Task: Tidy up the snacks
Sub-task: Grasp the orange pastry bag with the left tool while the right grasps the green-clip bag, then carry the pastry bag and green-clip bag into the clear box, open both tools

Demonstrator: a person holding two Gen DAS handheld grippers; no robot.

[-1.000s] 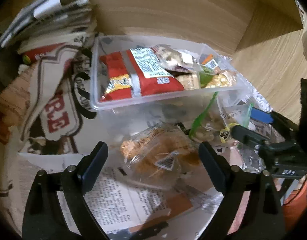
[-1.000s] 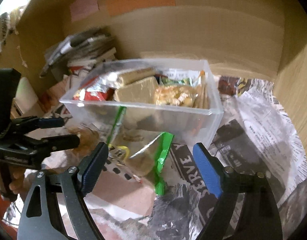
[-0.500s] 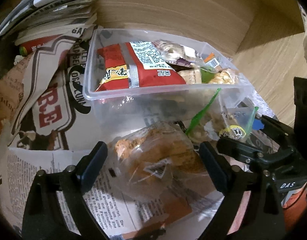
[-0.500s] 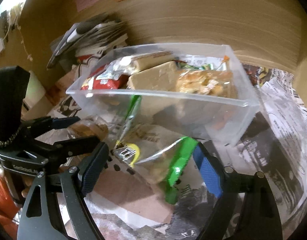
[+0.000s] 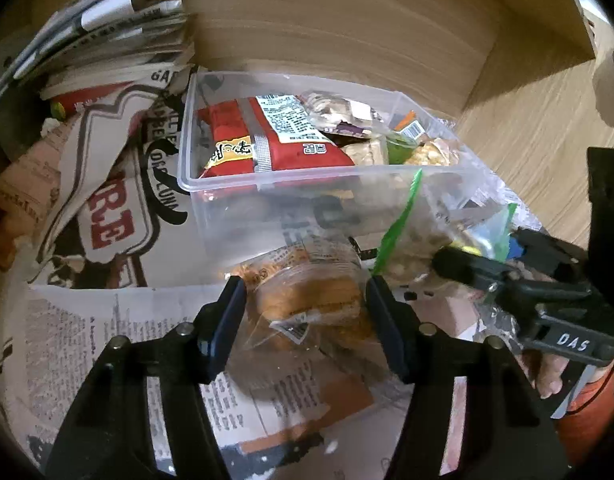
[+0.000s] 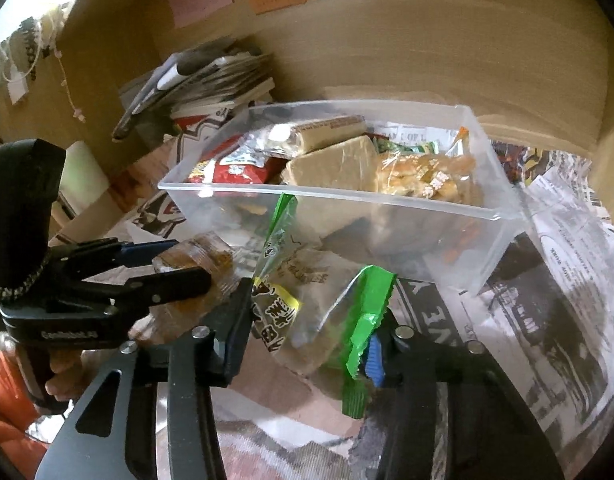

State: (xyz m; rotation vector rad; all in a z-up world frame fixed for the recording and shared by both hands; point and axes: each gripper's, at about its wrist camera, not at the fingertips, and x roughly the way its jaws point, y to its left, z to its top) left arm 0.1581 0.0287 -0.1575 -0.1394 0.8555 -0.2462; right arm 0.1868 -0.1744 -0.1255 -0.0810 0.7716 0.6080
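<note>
A clear plastic bin holds several snack packs, among them a red packet; the bin also shows in the right wrist view. My left gripper is shut on a clear pack of orange-brown snacks, just in front of the bin. My right gripper is shut on a clear bag with green edges, beside the left one. That bag shows at the right in the left wrist view.
Newspaper covers the surface. A stack of folded papers lies at the back left. A wooden wall stands behind the bin, and another wooden wall is on the right.
Both grippers have closed from wide open onto their packs. The left closed on the orange-brown snack pack, the right on the green-edged bag.
</note>
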